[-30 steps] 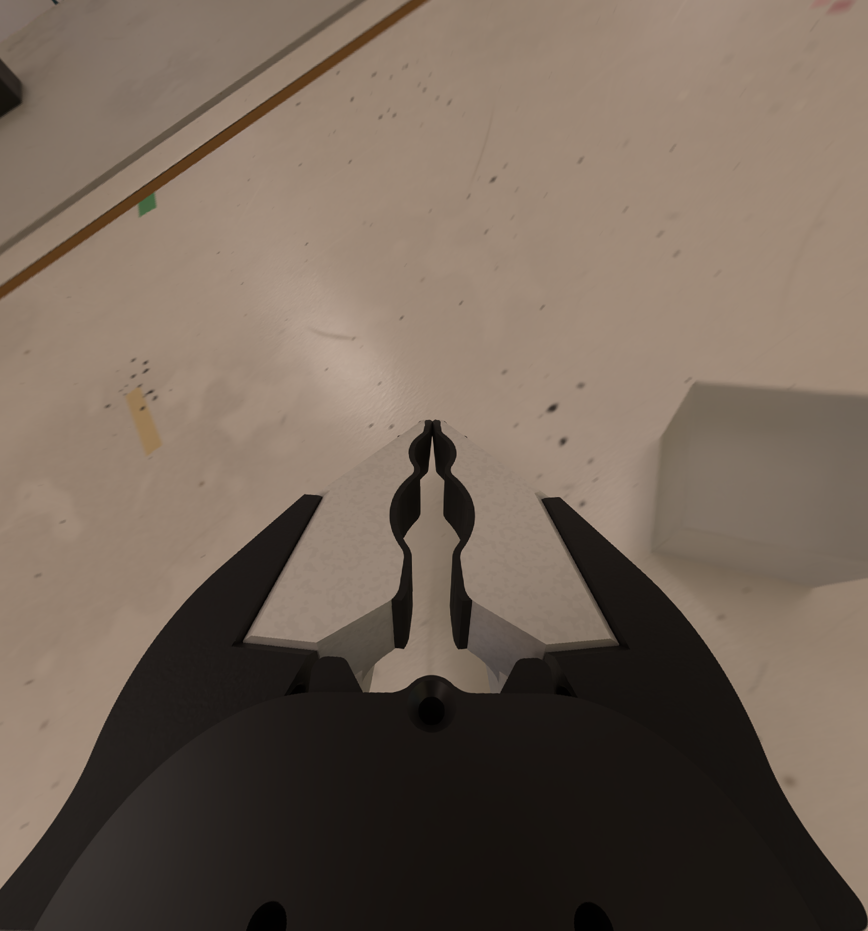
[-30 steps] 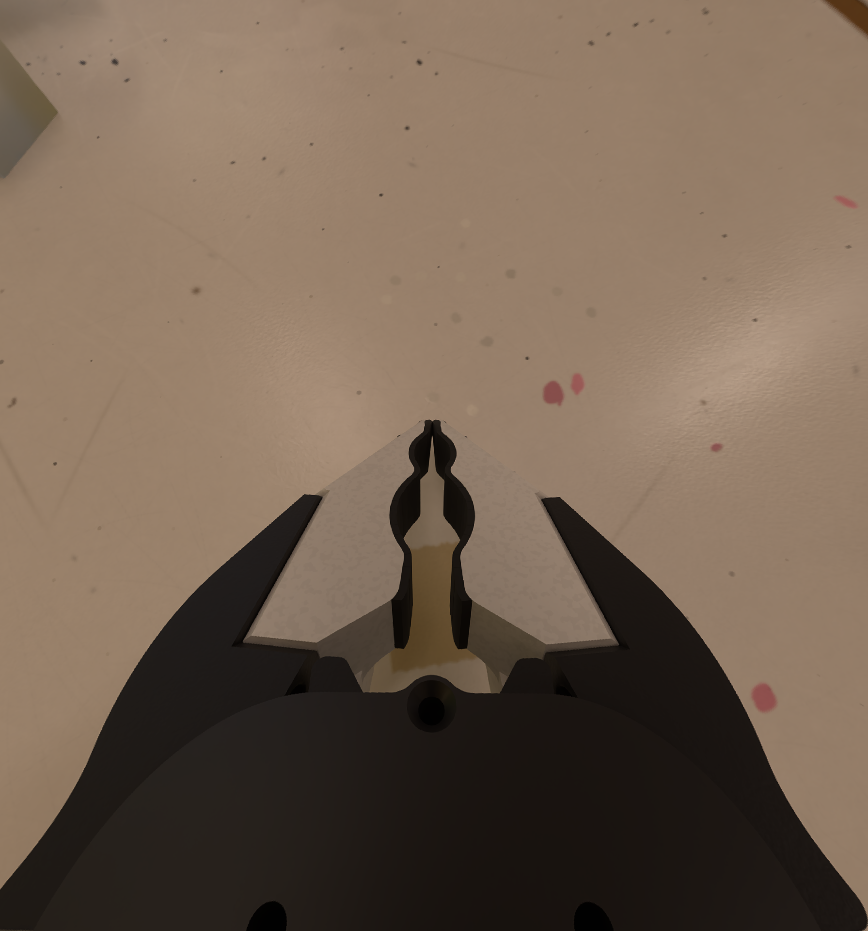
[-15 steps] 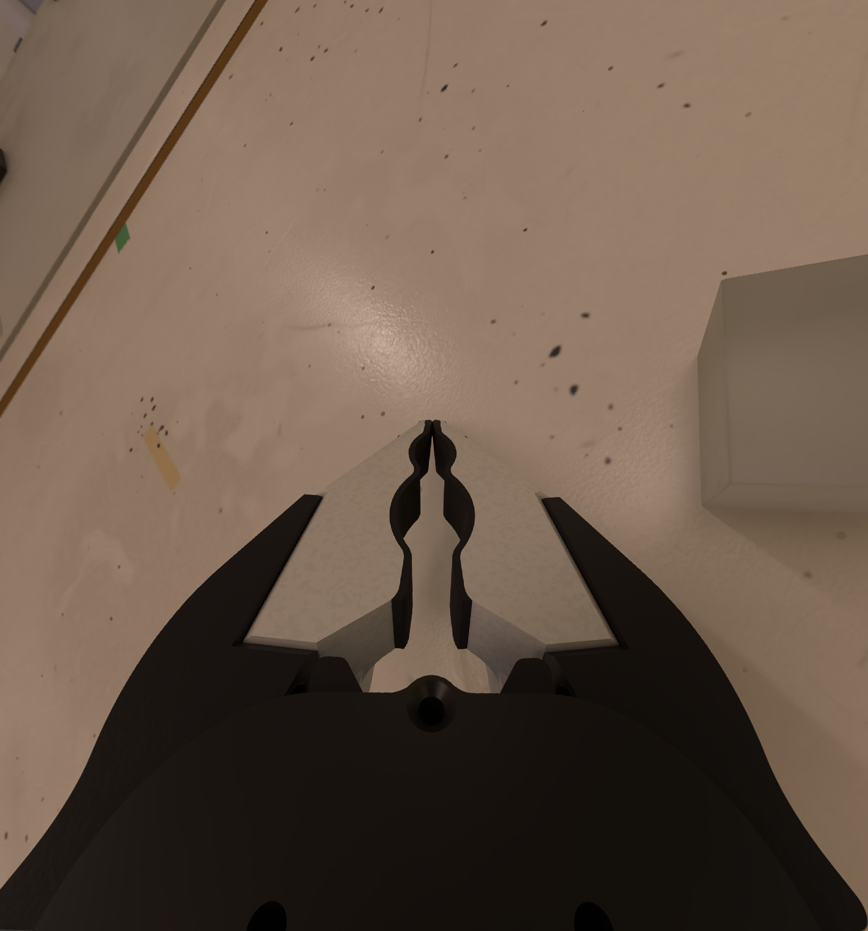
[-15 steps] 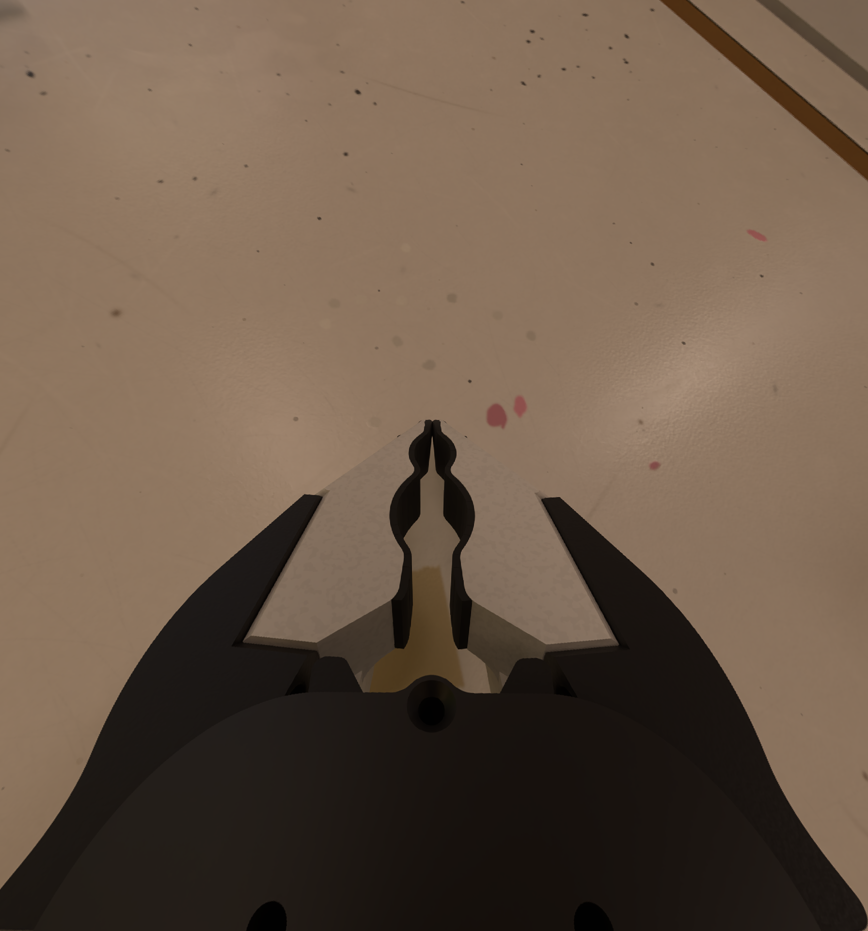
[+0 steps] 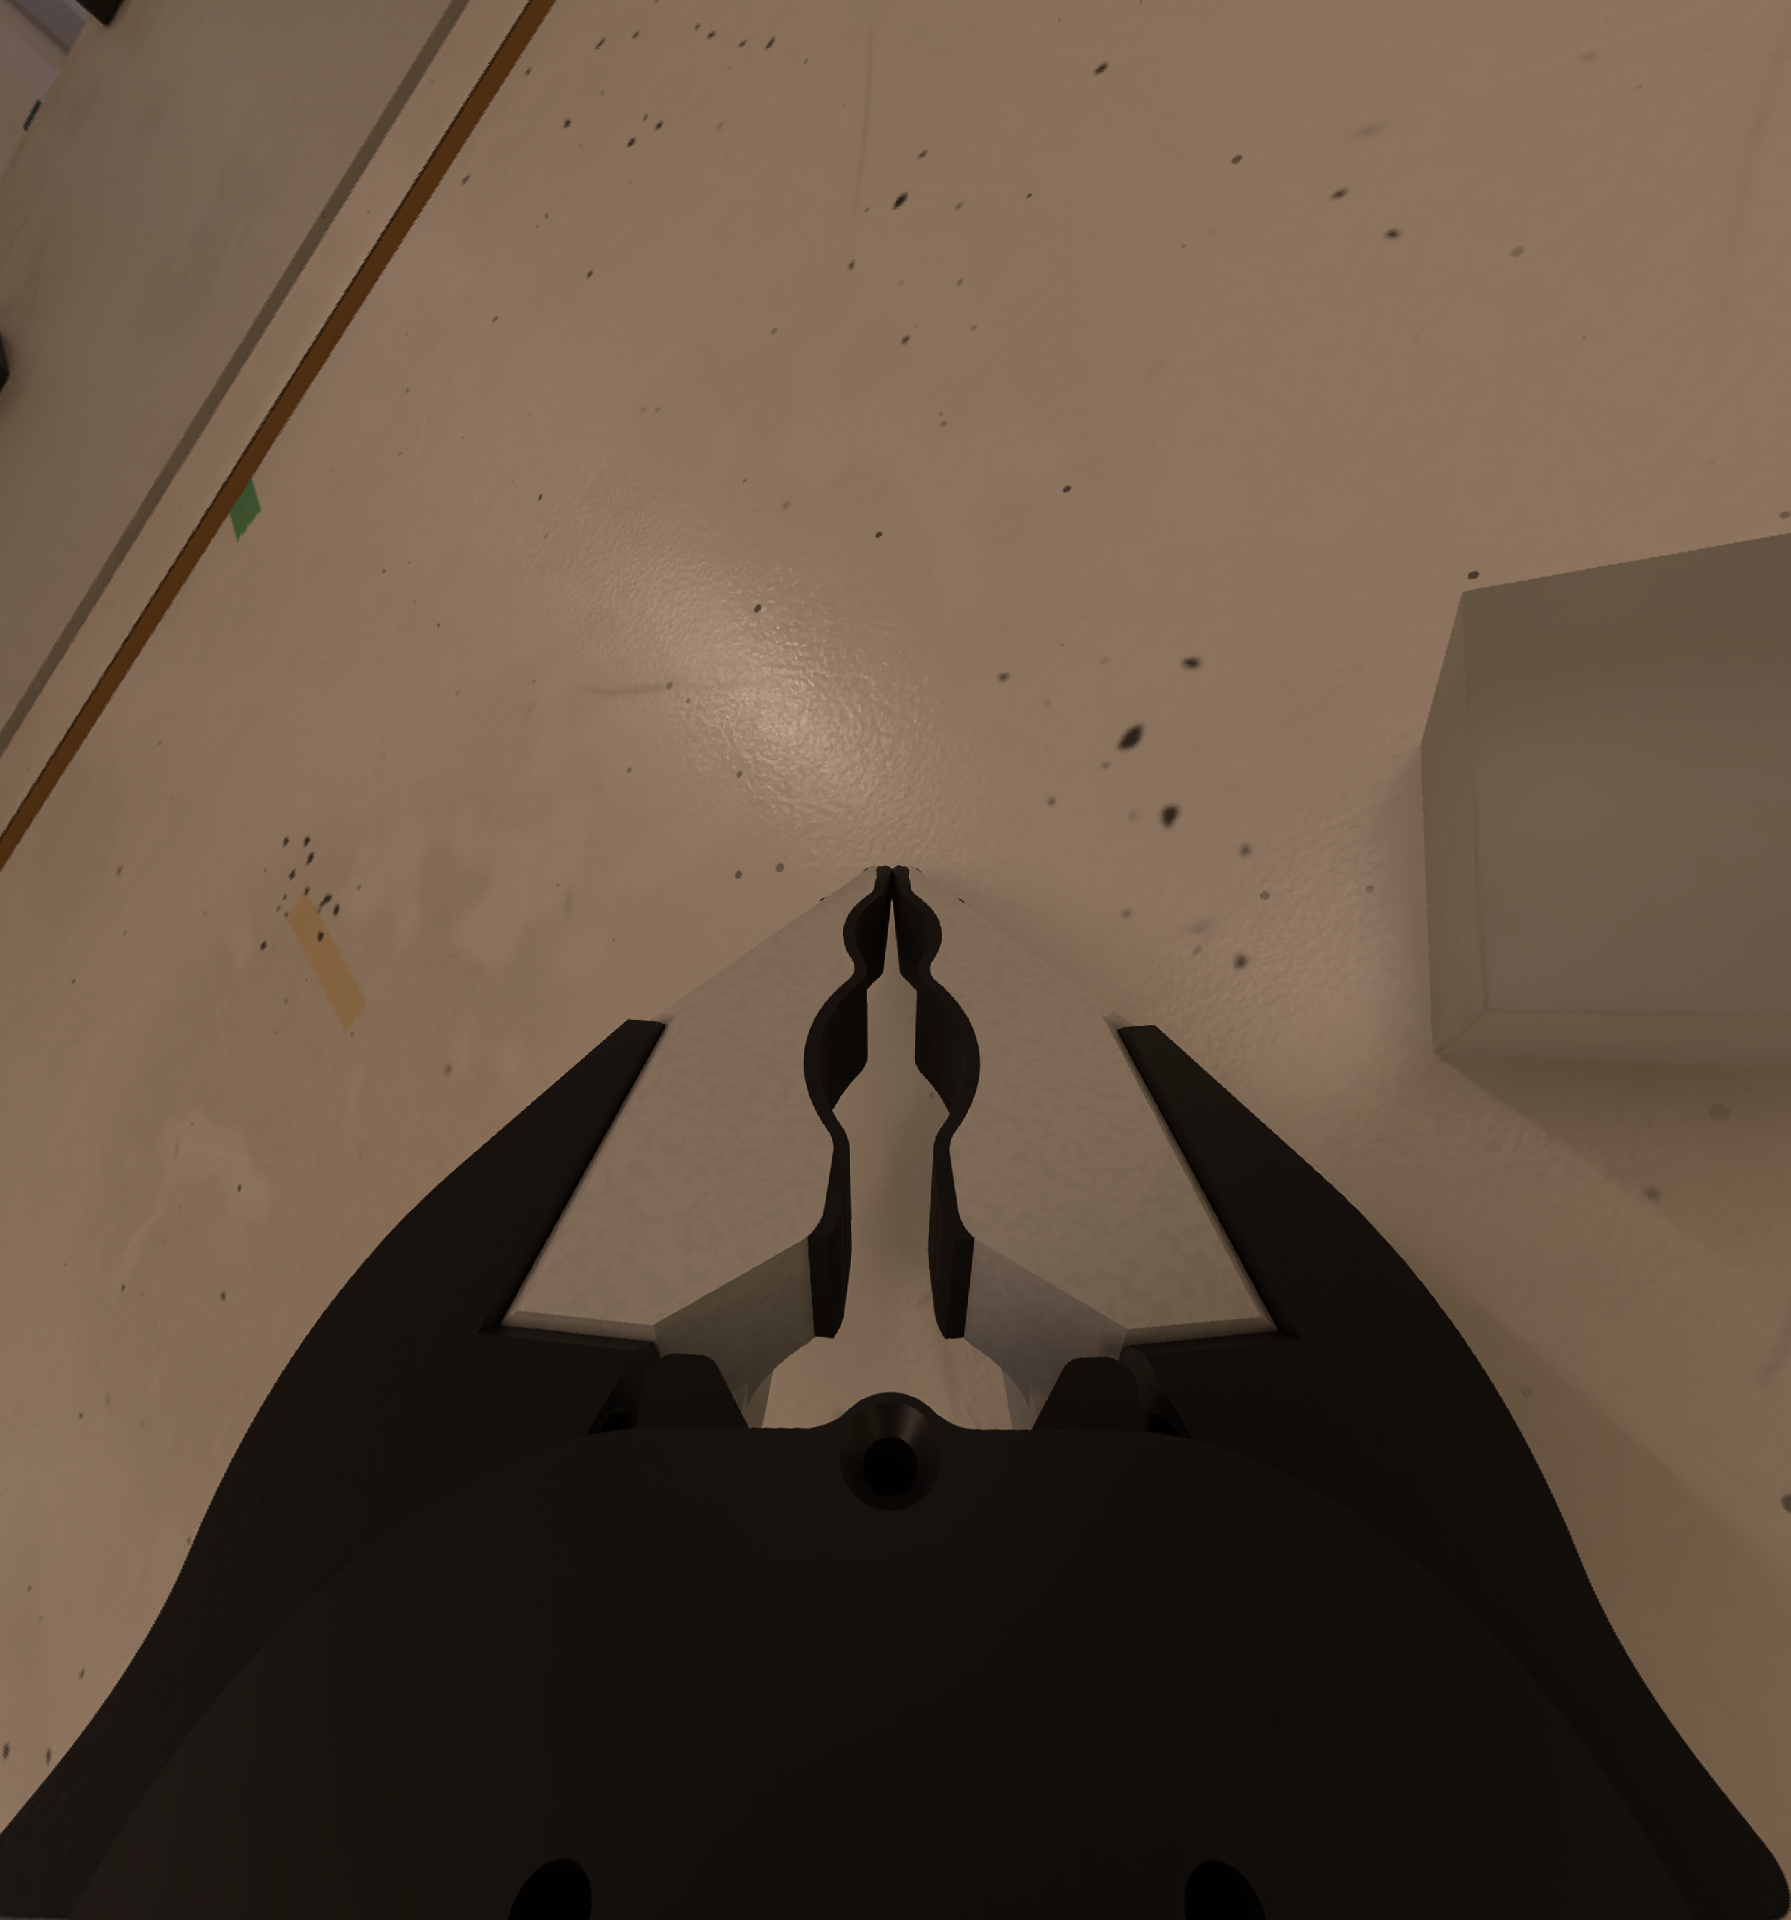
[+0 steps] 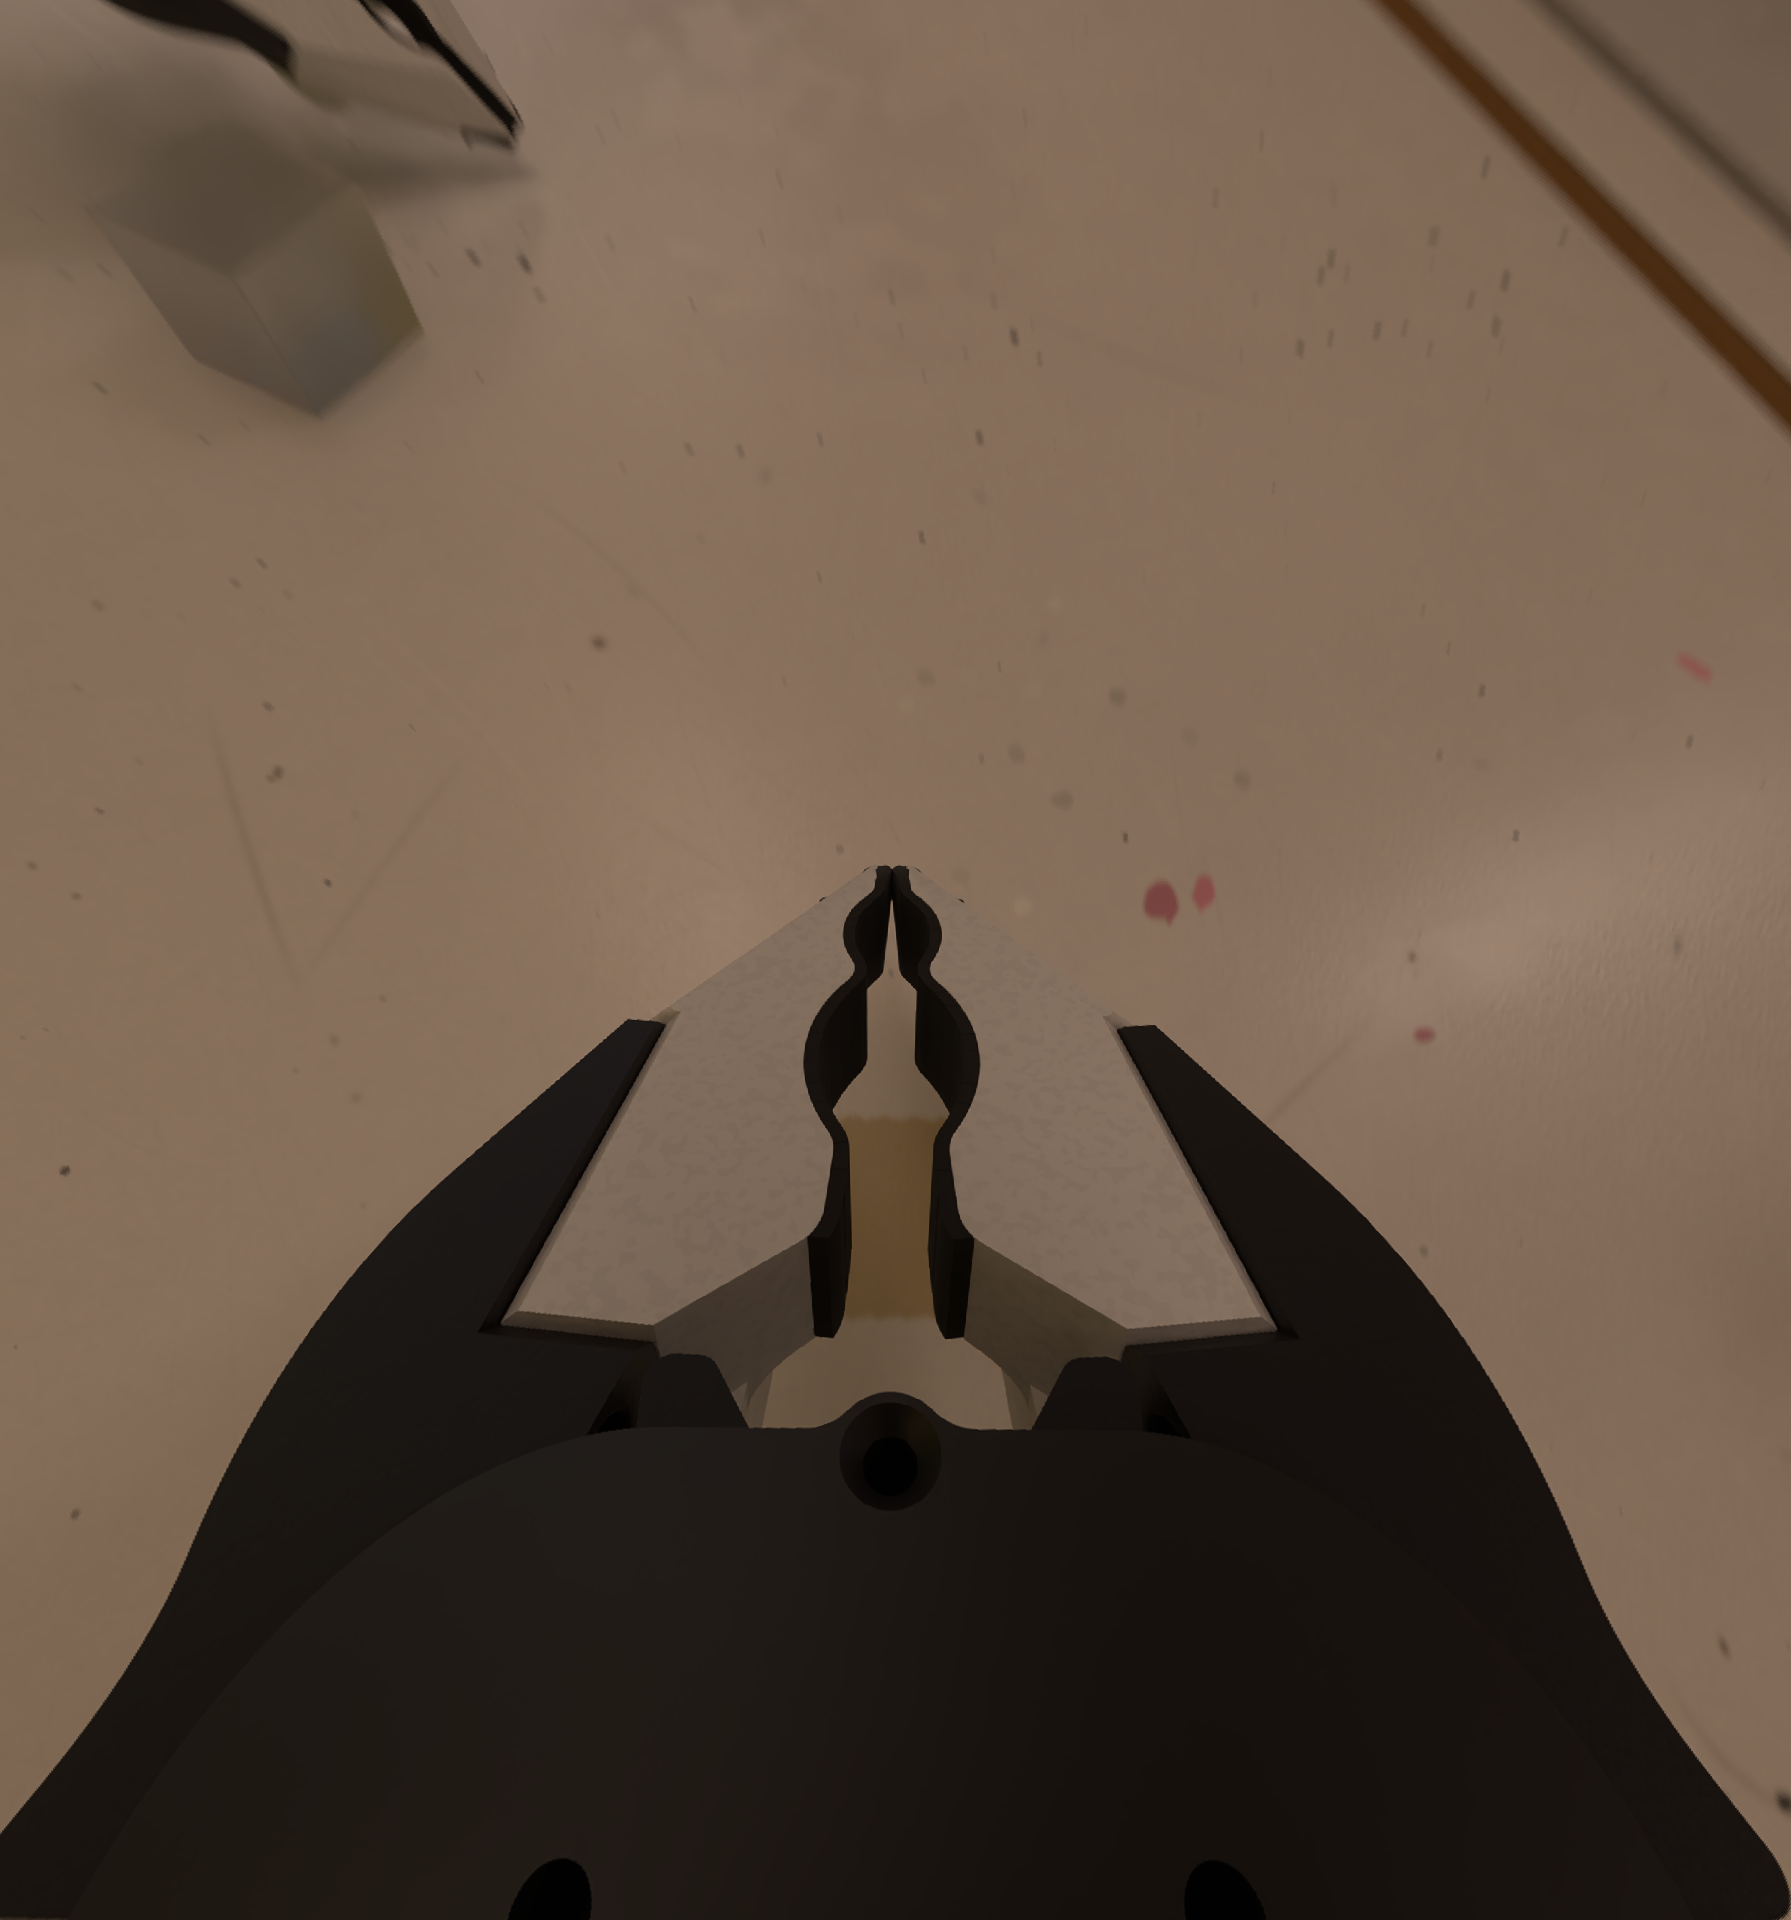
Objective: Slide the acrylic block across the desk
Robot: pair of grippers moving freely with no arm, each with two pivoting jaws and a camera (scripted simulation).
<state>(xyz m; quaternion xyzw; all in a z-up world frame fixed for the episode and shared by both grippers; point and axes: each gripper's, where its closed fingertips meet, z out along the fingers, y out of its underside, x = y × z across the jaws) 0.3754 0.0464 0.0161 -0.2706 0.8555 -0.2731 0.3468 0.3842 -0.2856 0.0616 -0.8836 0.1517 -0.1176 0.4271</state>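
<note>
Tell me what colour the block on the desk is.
The block is a cloudy, see-through pale grey, no pattern. The left wrist view shows it best.

No readable text, label, brand, number or sign for you in either view.
</note>
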